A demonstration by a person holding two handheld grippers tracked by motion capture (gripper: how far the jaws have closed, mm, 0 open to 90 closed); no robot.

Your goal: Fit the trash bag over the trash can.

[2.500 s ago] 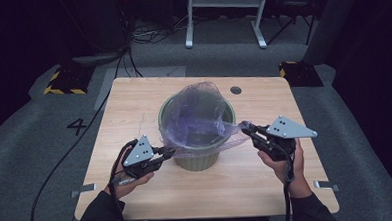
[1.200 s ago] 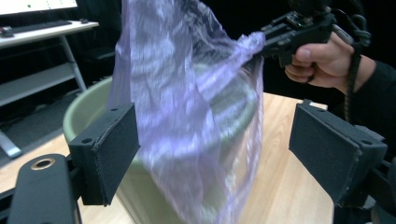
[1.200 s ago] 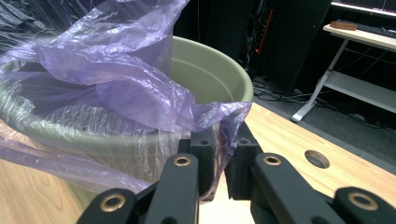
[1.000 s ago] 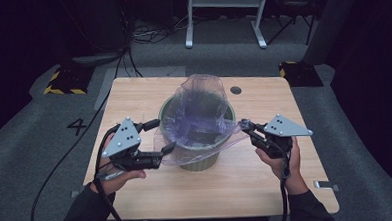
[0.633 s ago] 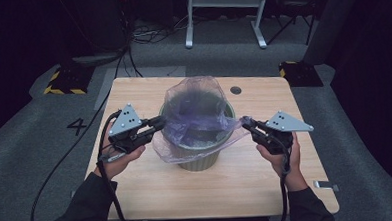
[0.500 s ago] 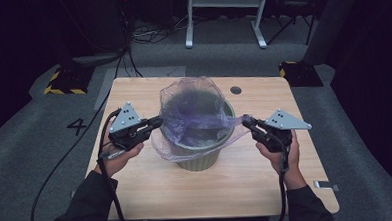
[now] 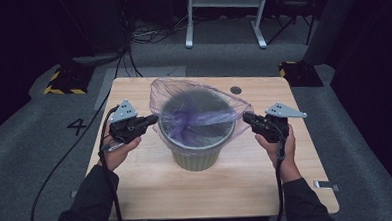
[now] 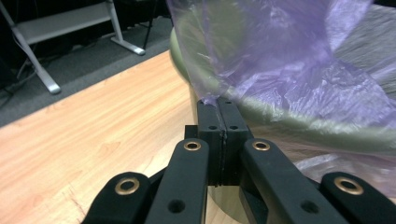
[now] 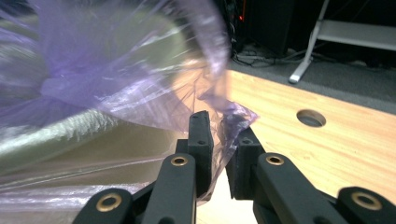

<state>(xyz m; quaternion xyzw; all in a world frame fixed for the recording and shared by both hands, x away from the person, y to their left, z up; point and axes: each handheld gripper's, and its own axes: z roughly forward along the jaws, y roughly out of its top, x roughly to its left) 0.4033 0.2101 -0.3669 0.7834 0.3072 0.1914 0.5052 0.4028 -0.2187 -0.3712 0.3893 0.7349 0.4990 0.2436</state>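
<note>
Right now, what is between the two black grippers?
In the high view, the round green bin lined with the thin purple plastic bag stands between the left gripper and right gripper.

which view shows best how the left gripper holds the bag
The left gripper view: the left gripper is shut on the purple bag edge. The high view shows this small; the right gripper view shows the bag's other side.

Thin glossy plastic bag [image 7: 199,115], matt bin [image 7: 198,155], wood table [image 7: 187,186]

One readable mark: a dark digit "4" [image 7: 77,126] on the grey floor [image 7: 30,147], left of the table [image 7: 152,177], middle left of the high view. Nothing legible elsewhere; both gripper views carry no lettering.
</note>
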